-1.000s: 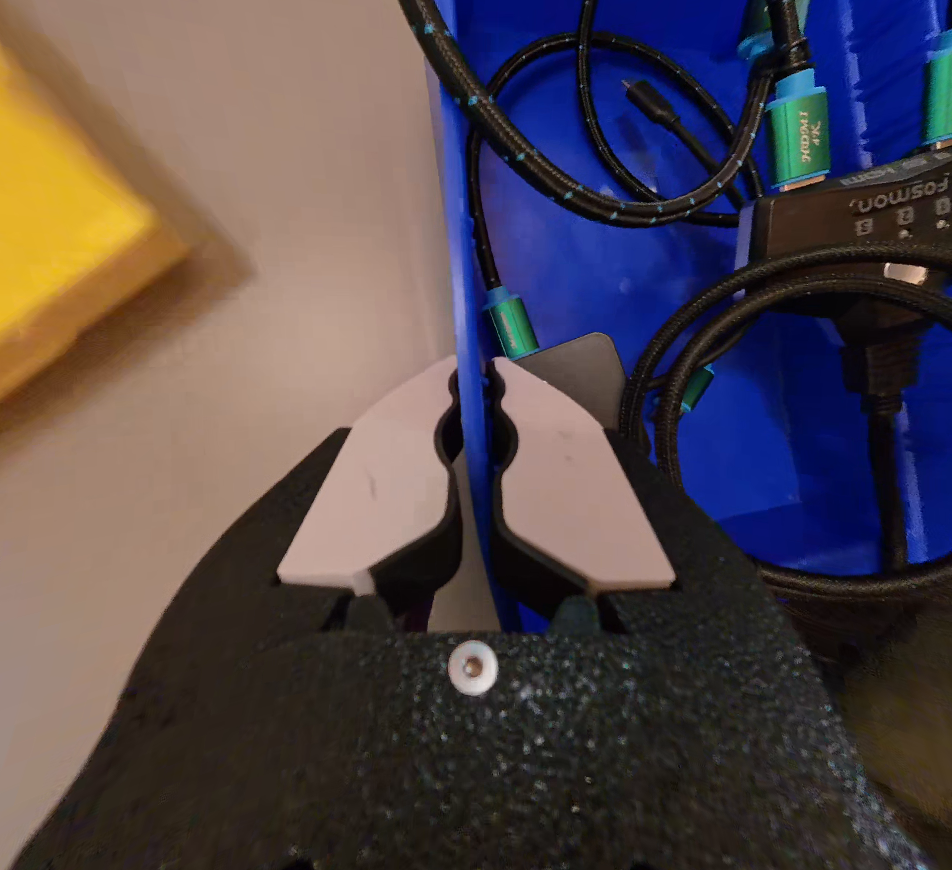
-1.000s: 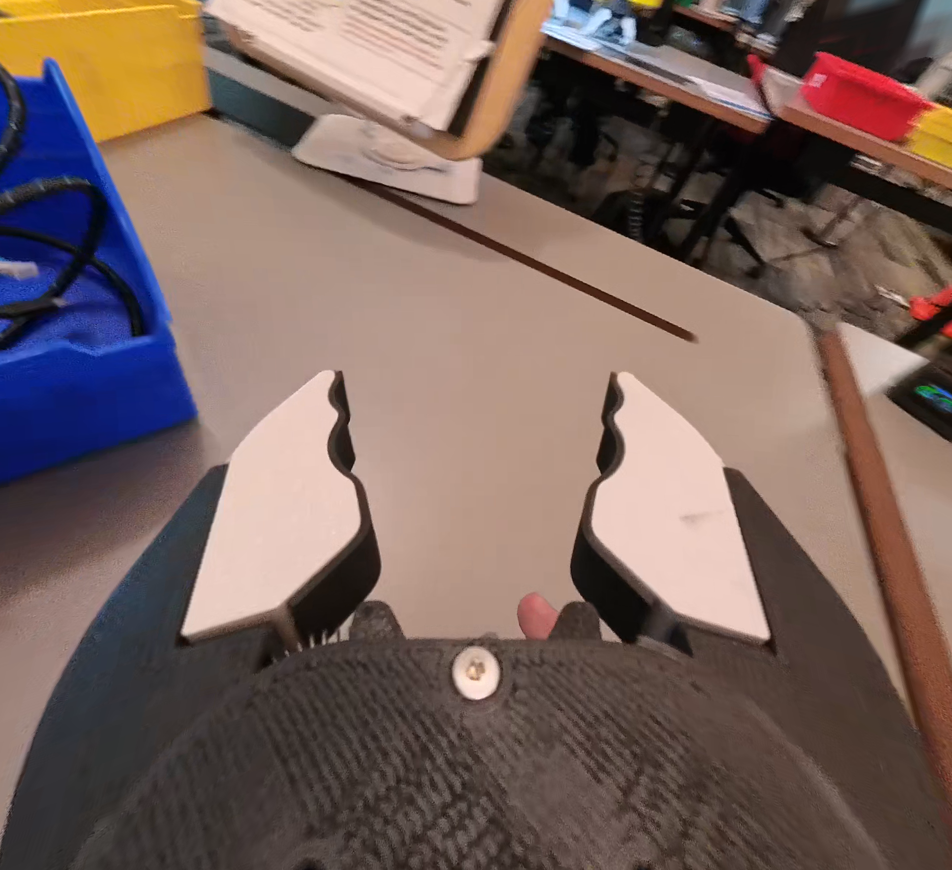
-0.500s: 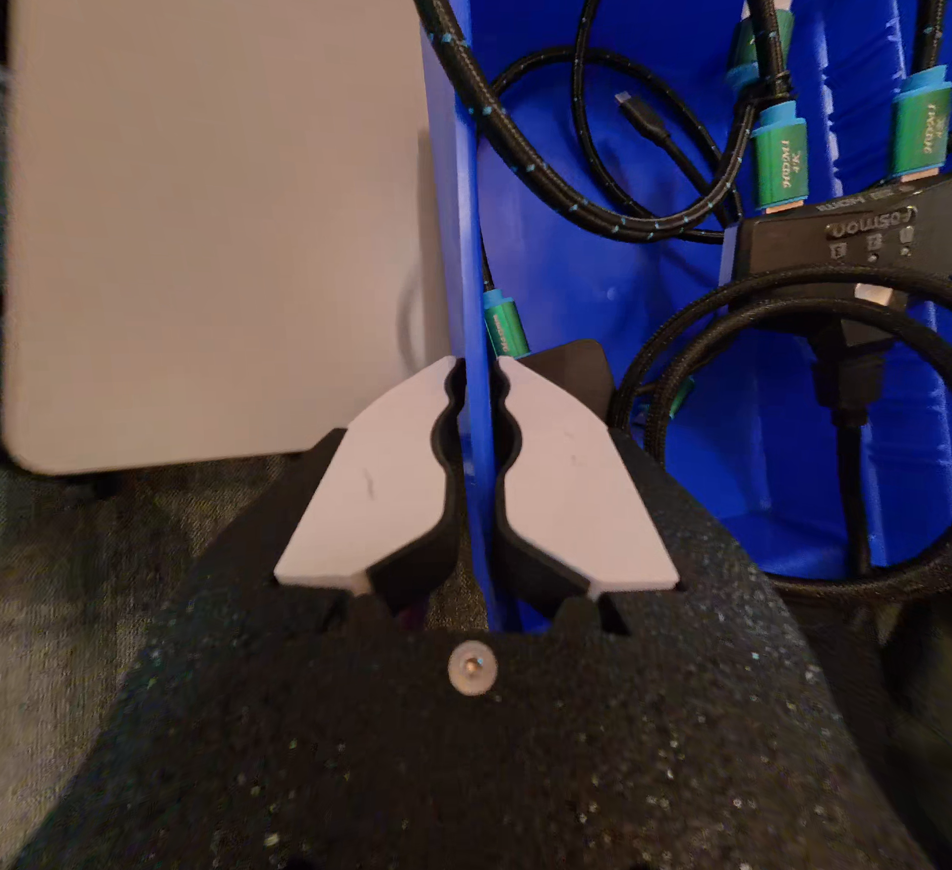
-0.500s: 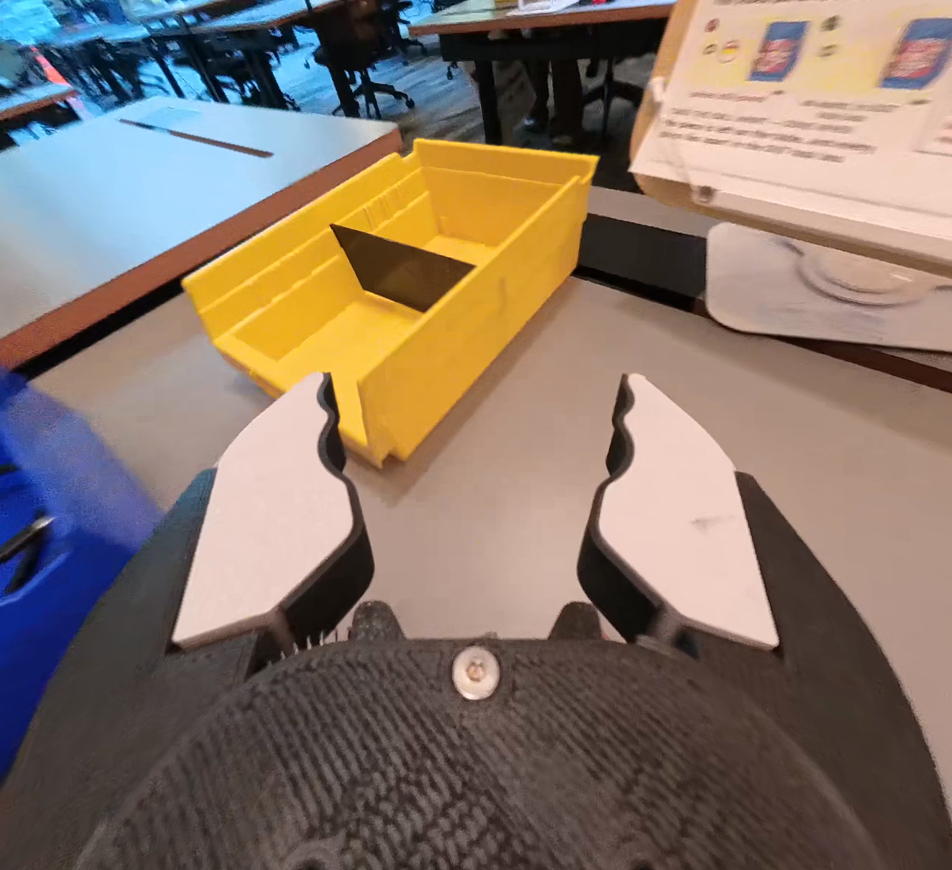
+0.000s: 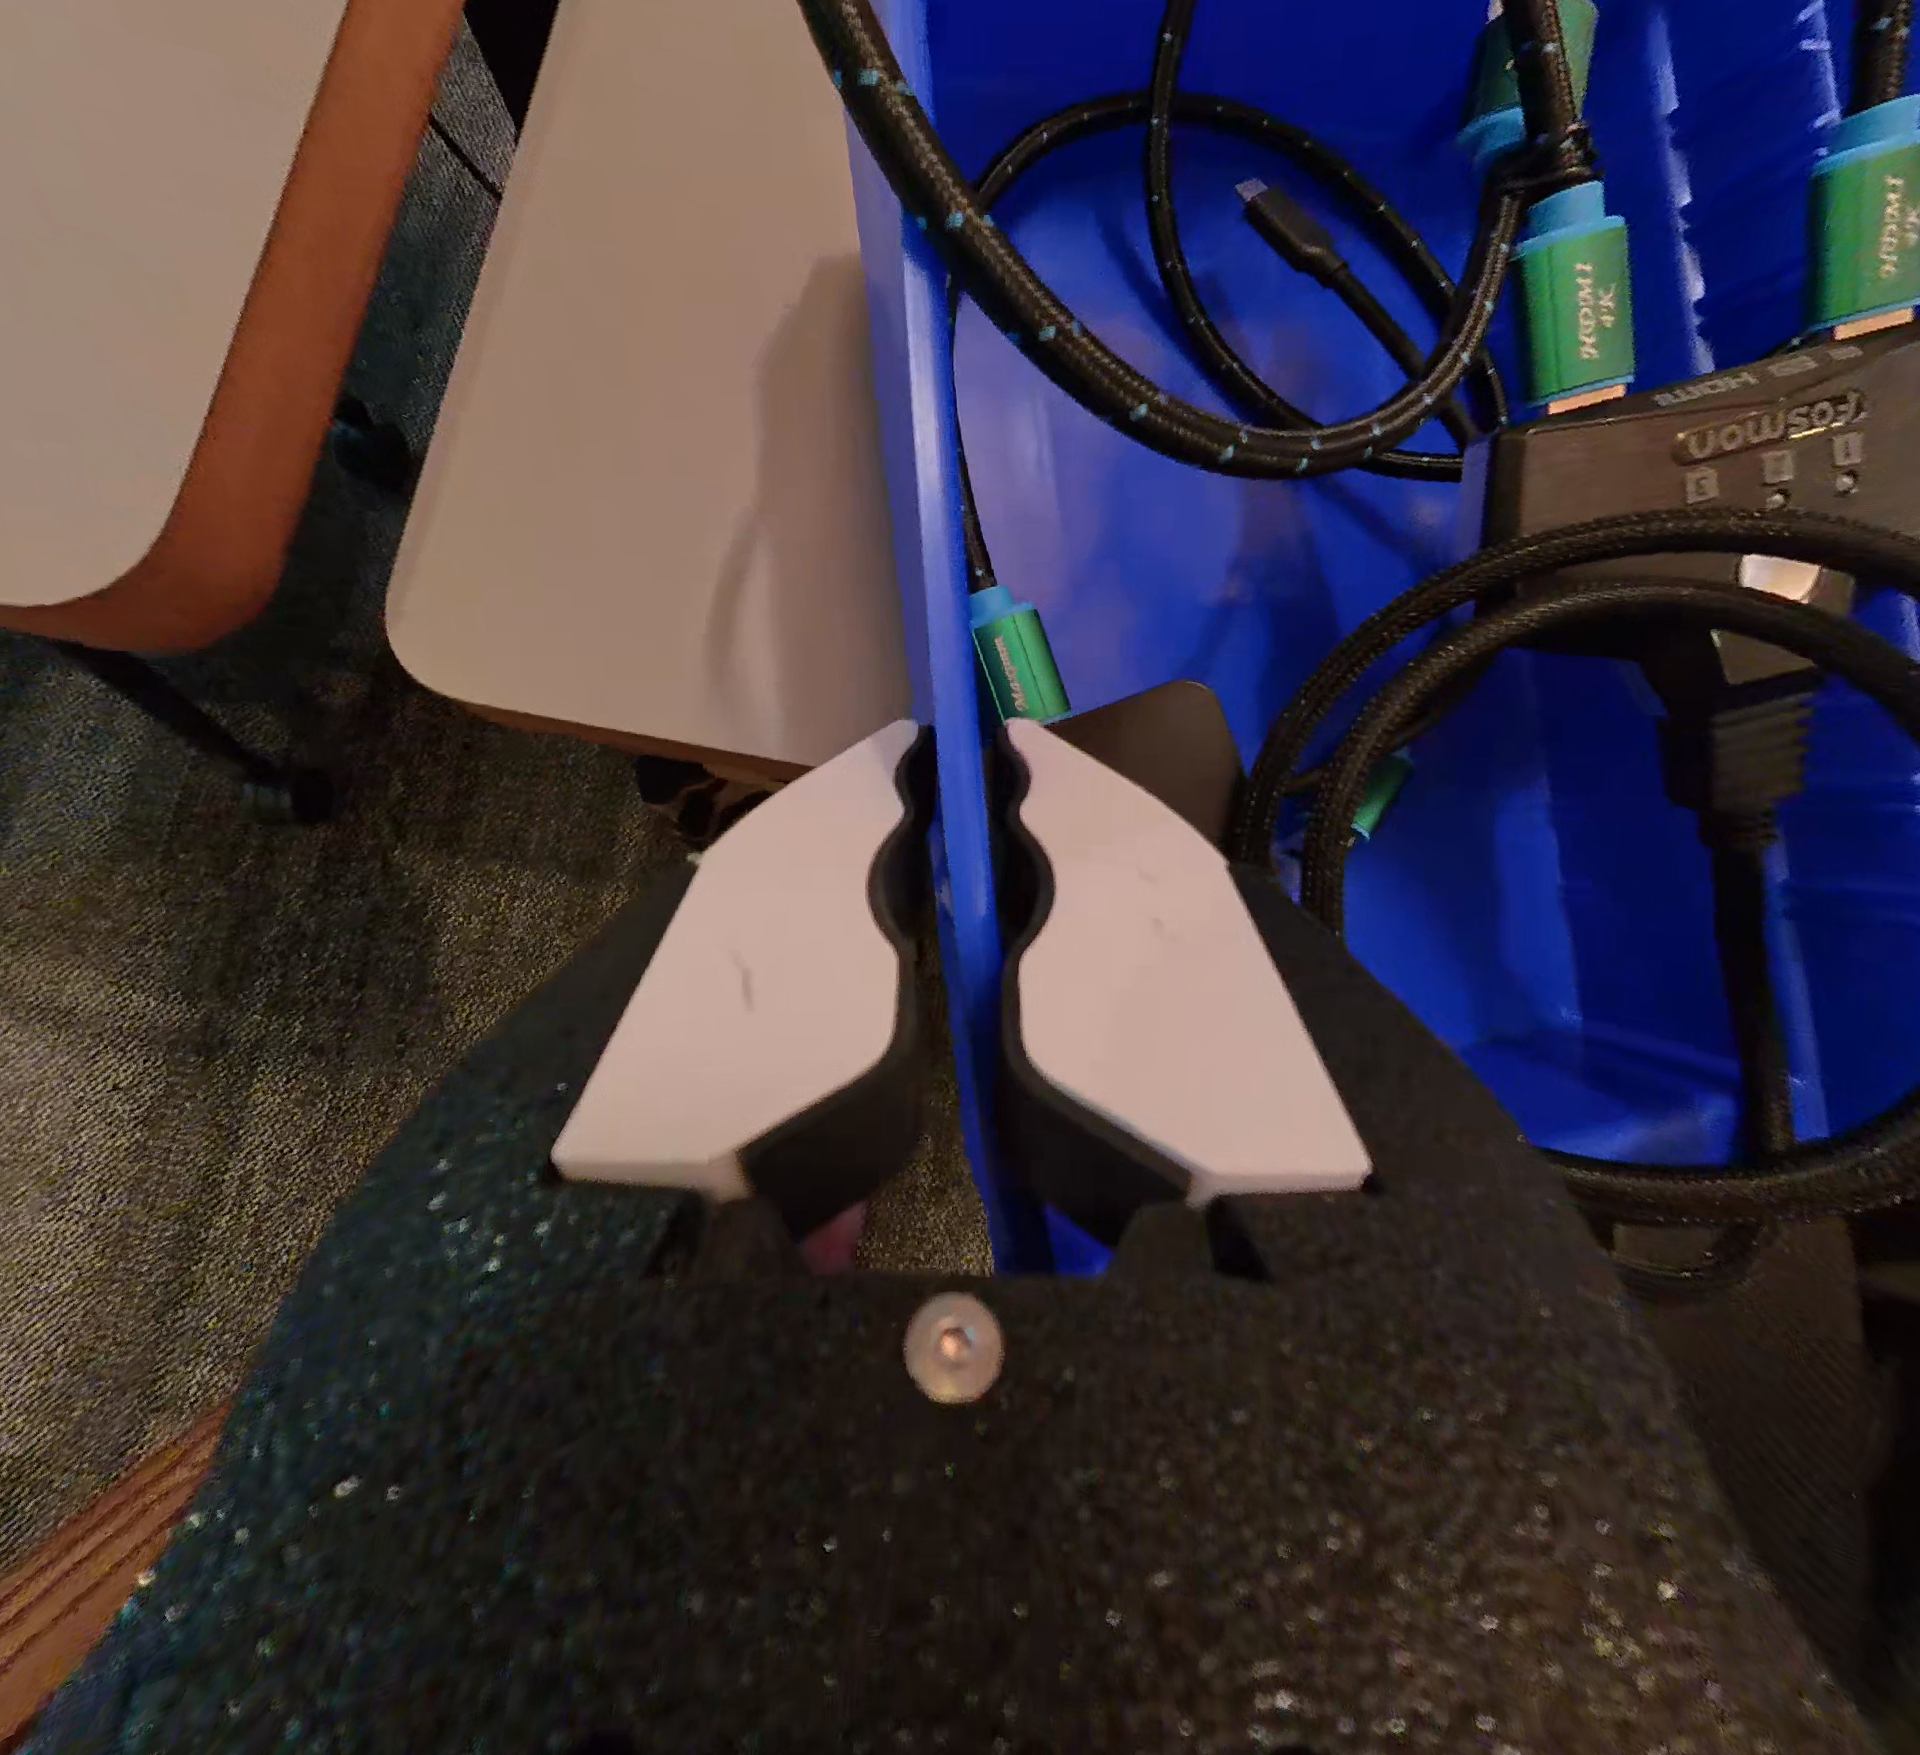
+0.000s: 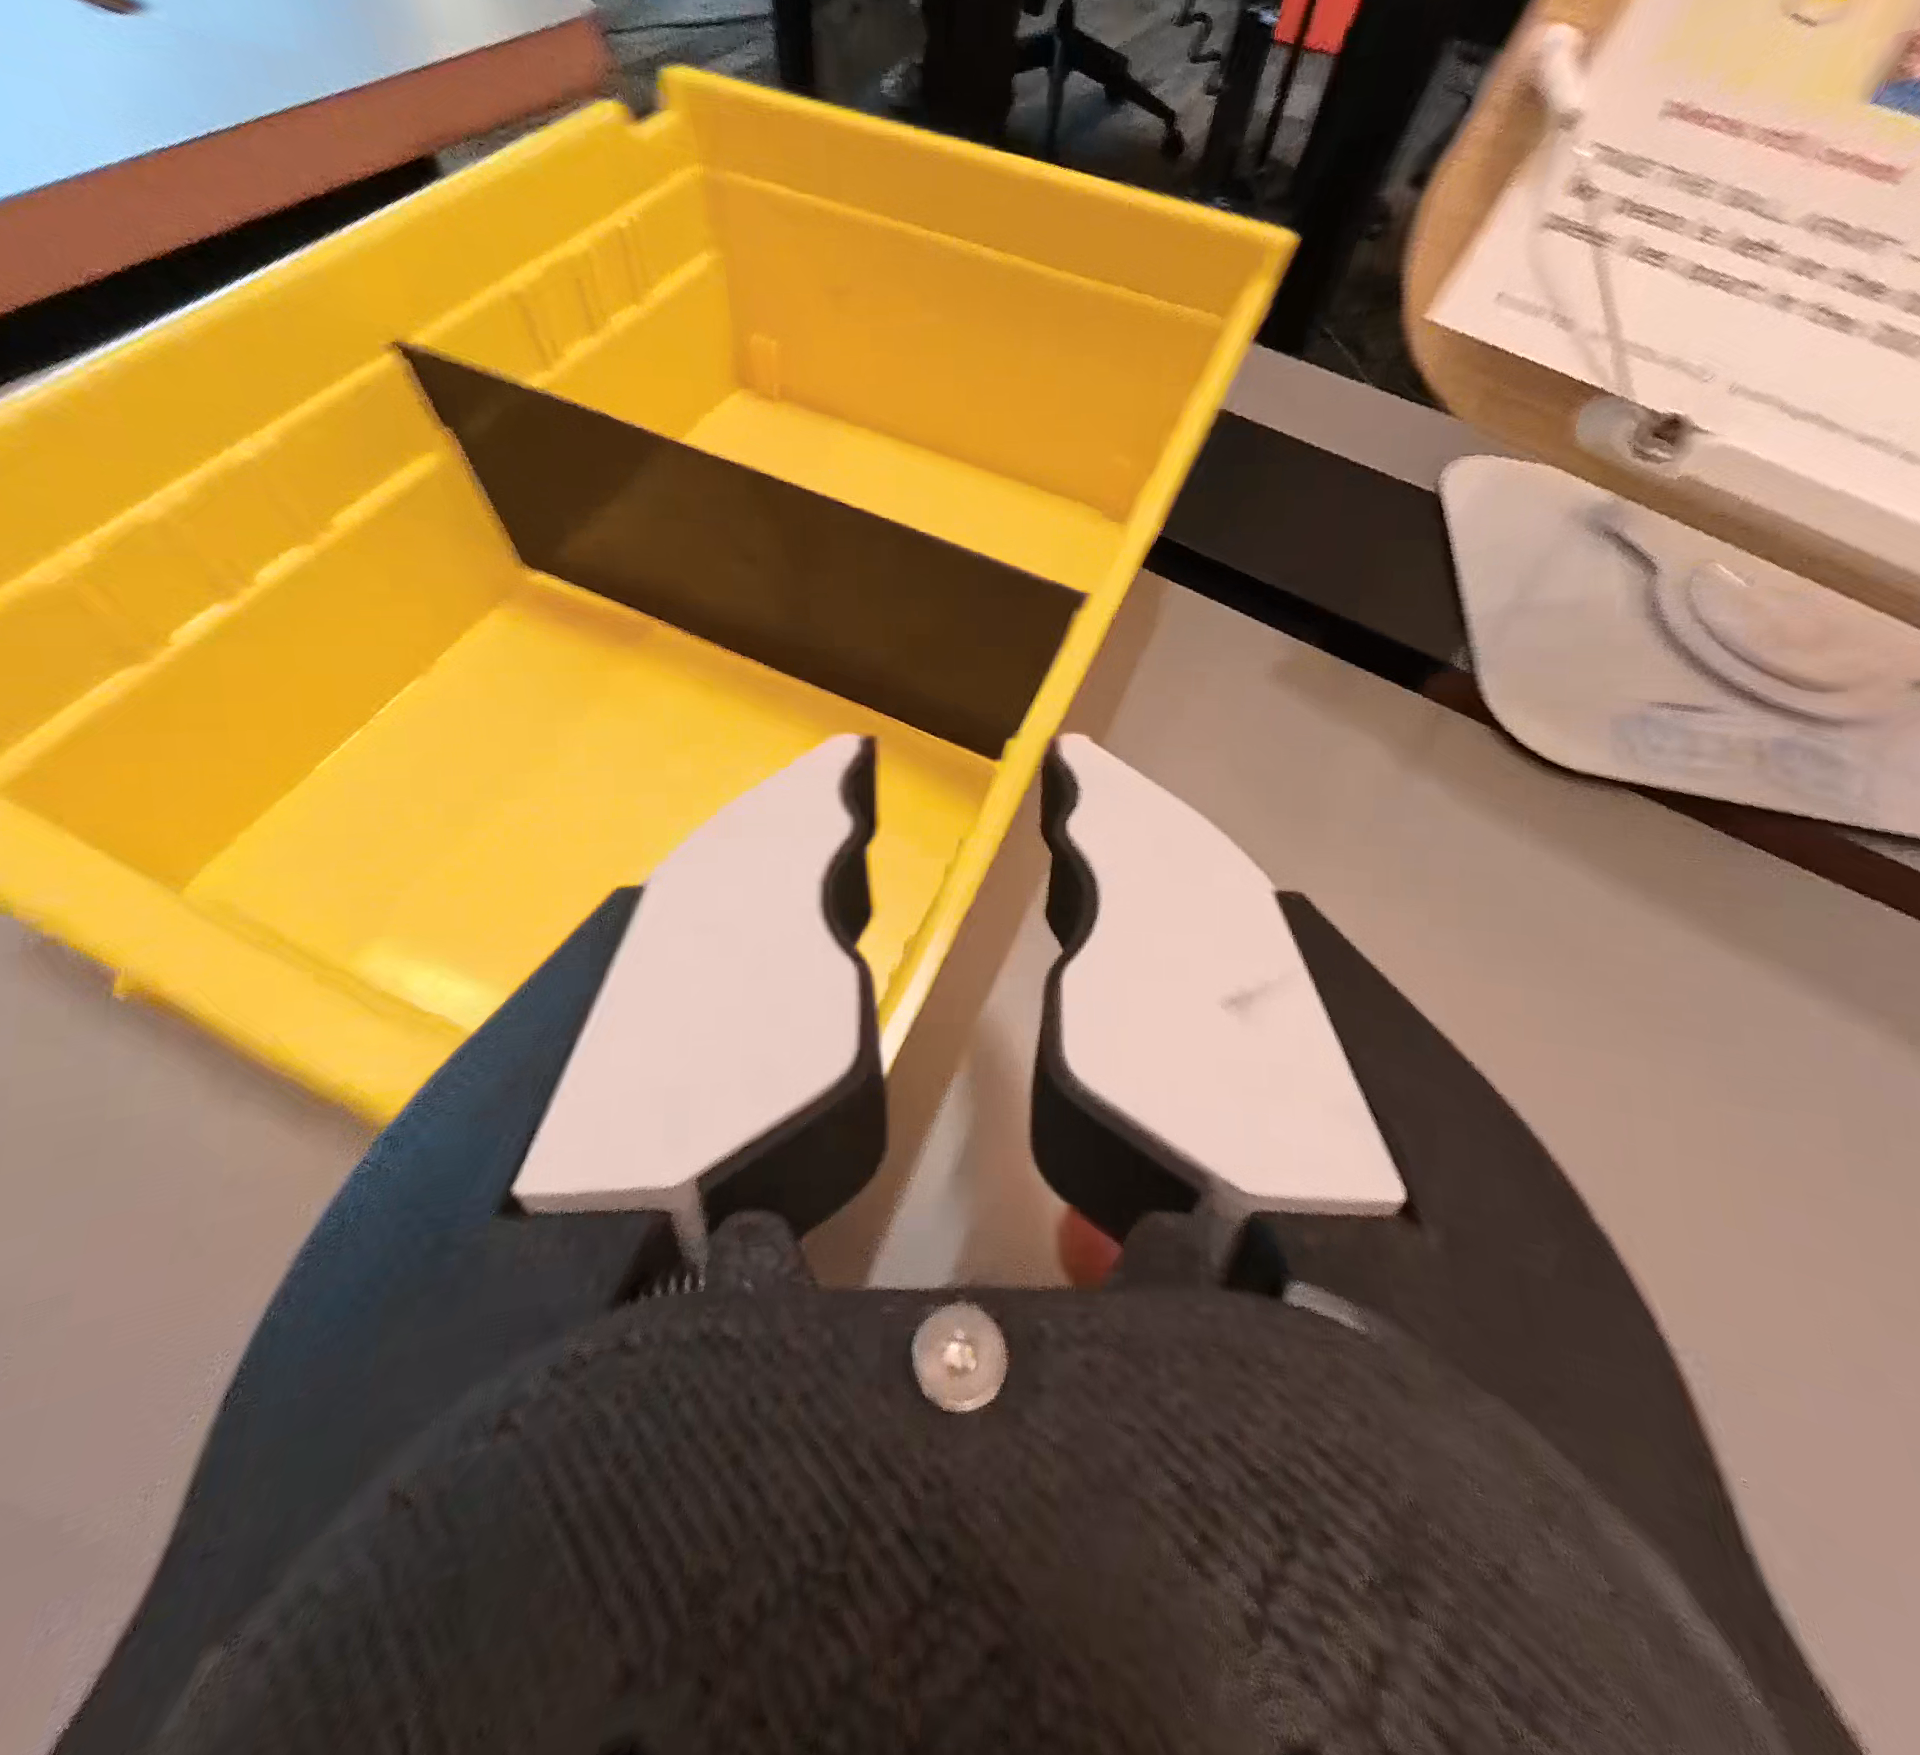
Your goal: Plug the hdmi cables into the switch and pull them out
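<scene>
Warm, dim indoor light fills the left wrist view; the blue bin (image 5: 1195,510) glows saturated, with a soft sheen on its floor, and its wall casts a faint shadow on the table (image 5: 644,355). The right wrist view is brighter, but the yellow bin (image 6: 343,874) and the paper stand (image 6: 1714,251) smear with motion blur. Wide-angle bending curves both frames' edges.

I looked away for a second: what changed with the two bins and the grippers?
The right hand-held gripper swung left to the yellow bin and narrowed its jaws around its right wall, not yet clamped. The left hand-held gripper stayed shut on the blue bin wall, carrying it past the table edge.
</scene>
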{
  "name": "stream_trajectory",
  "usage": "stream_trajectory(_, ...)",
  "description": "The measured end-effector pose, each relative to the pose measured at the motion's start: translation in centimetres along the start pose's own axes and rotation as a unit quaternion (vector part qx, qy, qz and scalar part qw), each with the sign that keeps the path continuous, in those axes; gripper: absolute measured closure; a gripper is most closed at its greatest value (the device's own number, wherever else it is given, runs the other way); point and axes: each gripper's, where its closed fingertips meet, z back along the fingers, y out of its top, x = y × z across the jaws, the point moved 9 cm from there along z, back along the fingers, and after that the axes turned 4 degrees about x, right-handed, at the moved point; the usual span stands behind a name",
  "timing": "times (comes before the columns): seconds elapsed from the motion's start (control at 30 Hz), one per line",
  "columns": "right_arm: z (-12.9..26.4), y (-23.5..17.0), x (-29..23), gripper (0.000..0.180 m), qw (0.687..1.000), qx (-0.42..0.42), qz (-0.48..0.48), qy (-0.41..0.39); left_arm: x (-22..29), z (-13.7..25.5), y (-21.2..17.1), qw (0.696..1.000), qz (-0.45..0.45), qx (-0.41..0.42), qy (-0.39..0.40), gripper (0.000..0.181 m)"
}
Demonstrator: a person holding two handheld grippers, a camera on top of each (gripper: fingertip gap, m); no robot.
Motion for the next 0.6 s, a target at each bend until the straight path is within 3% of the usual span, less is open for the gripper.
stream_trajectory(0.03,0.1,-0.2,1.1,0.16,1.0,-0.001,-0.017,-0.01,-0.1,-0.1,0.2,1.0,0.0,-0.001,0.001,0.171)
stream_trajectory(0.1,0.4,-0.4,3.3,0.171,0.999,-0.006,-0.04,-0.001,-0.2,-0.5,0.6,1.0,0.0,-0.004,0.005,0.172)
stream_trajectory(0.27,3.8,0.3,7.3,0.175,0.997,0.014,-0.056,0.06,-0.5,-1.9,1.9,1.0,0.005,-0.01,0.01,0.172)
stream_trajectory(0.43,11.8,1.2,10.8,0.175,0.994,0.057,0.046,0.079,0.7,-4.2,4.3,1.0,-0.002,-0.008,-0.007,0.172)
stream_trajectory(0.6,21.4,-0.5,19.6,0.175,0.993,0.109,0.013,0.044,3.4,-7.6,7.7,0.999,-0.03,-0.002,-0.026,0.171)
